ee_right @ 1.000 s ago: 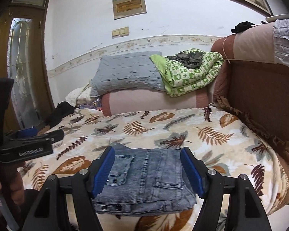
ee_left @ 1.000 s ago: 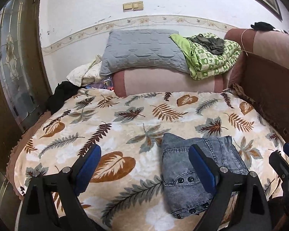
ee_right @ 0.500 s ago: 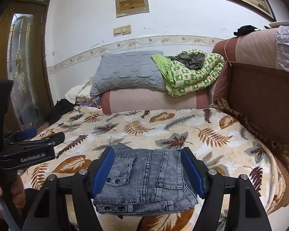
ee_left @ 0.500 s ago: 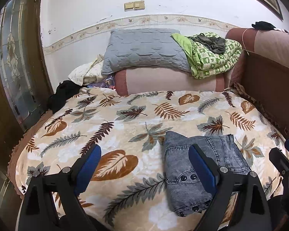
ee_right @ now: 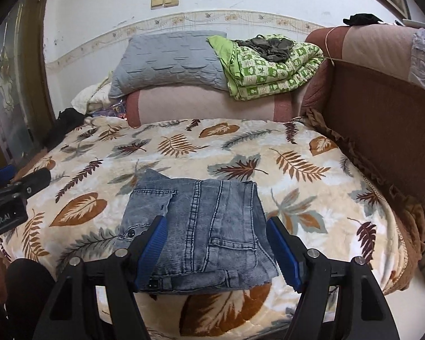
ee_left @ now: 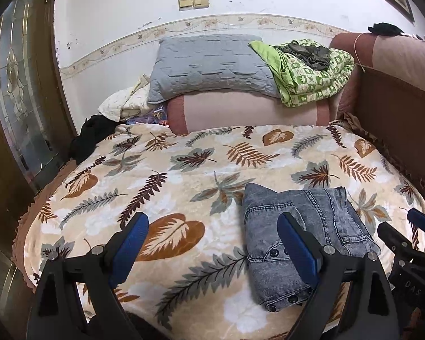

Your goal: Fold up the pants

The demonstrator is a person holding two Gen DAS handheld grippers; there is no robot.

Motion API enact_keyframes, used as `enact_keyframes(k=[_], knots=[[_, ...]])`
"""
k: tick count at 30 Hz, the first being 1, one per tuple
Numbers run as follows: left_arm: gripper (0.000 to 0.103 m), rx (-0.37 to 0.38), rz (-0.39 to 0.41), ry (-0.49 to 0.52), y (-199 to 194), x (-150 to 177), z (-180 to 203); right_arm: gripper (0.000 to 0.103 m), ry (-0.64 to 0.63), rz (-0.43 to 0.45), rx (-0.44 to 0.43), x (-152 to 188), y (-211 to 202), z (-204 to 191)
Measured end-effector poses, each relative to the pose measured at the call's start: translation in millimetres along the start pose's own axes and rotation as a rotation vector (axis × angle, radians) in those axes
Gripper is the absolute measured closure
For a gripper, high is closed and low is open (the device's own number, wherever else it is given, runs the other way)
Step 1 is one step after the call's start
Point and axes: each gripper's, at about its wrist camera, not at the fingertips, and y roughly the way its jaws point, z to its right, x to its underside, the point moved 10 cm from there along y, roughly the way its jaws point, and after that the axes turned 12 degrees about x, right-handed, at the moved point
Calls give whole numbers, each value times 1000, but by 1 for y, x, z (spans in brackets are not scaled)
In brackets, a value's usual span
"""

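The grey-blue denim pants (ee_left: 300, 232) lie folded into a compact rectangle near the front edge of the bed; they also show in the right wrist view (ee_right: 201, 229). My left gripper (ee_left: 212, 243) is open and empty, held above the blanket to the left of the pants, with its right finger in front of them. My right gripper (ee_right: 216, 249) is open and empty, its two fingers on either side of the pants' near end, above them. The right gripper's tip shows in the left wrist view (ee_left: 410, 240), and the left gripper shows in the right wrist view (ee_right: 11, 195).
A leaf-patterned blanket (ee_left: 184, 170) covers the bed. A grey pillow (ee_left: 212, 65) and green quilt (ee_left: 311, 70) sit on a pink bolster (ee_left: 249, 110) at the back. A brown sofa back (ee_right: 382, 107) stands at right, a glass door (ee_left: 17, 99) at left.
Both grippers have drawn slightly closer and lower over the bed. The pants stay folded in place. Both grippers stay open.
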Motion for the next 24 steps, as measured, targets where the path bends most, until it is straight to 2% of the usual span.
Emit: enact_keyframes(k=[24], knots=[[11, 36, -15, 44, 1, 3, 21, 28, 23, -45, 73, -1, 5, 23]])
